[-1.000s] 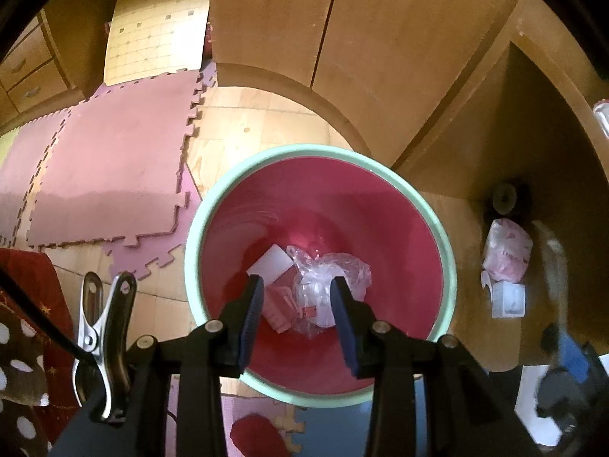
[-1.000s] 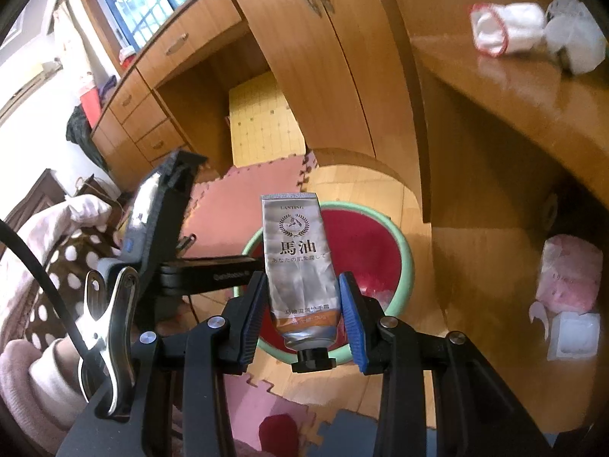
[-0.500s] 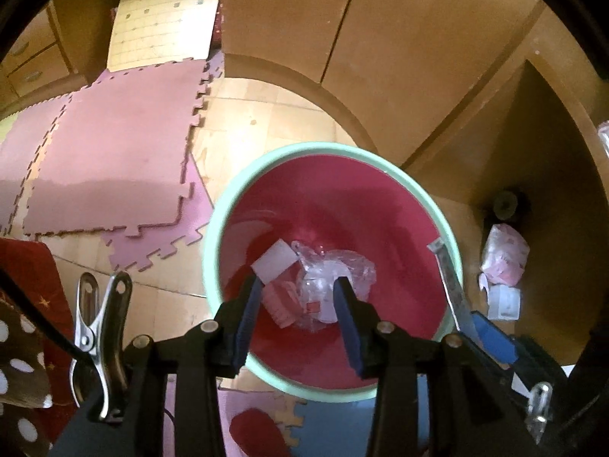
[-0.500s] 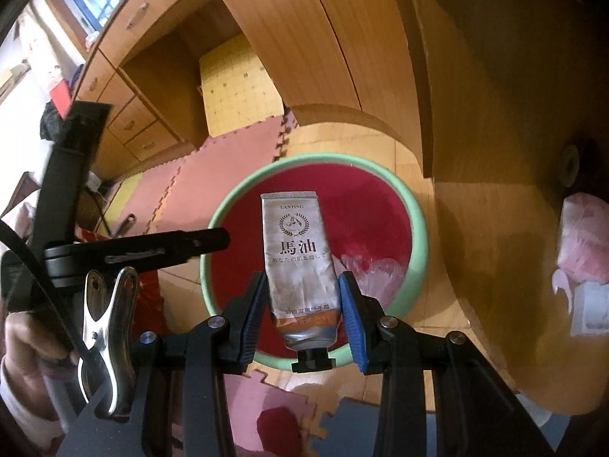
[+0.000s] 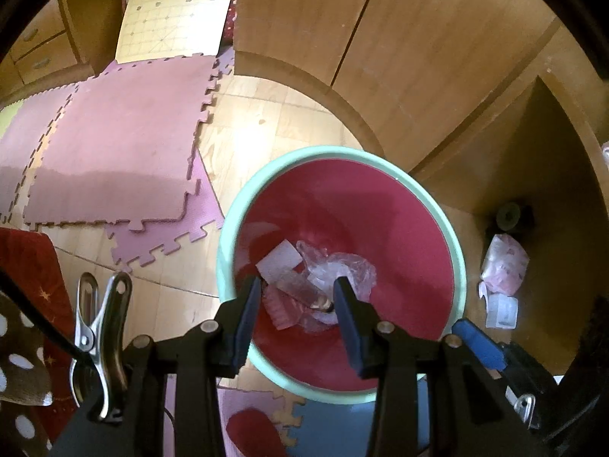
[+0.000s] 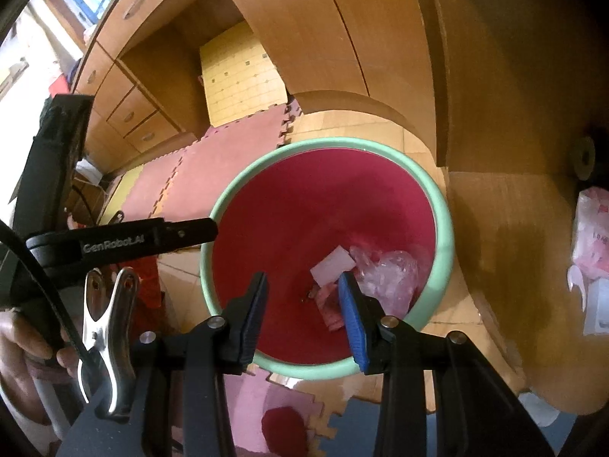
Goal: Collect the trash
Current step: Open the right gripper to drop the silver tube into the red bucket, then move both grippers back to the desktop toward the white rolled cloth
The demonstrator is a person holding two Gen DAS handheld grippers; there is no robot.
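Moved: silver tube (image 5: 304,292) gone from right gripper (image 6: 302,318), lying slanted in bin (image 5: 455,251), cap toward the camera.
Right claw: released, empty.
Left gripper (image 5: 298,323): released, empty.
Bin: round, red inside, mint rim.

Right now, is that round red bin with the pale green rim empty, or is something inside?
Not empty. The red bin with the pale green rim holds crumpled clear plastic, a white card and a tube at its bottom.

black frame | blue pads (image 6: 352,320) | silver clip (image 6: 108,337) | "GenRobot.AI" lettering (image 6: 114,245)
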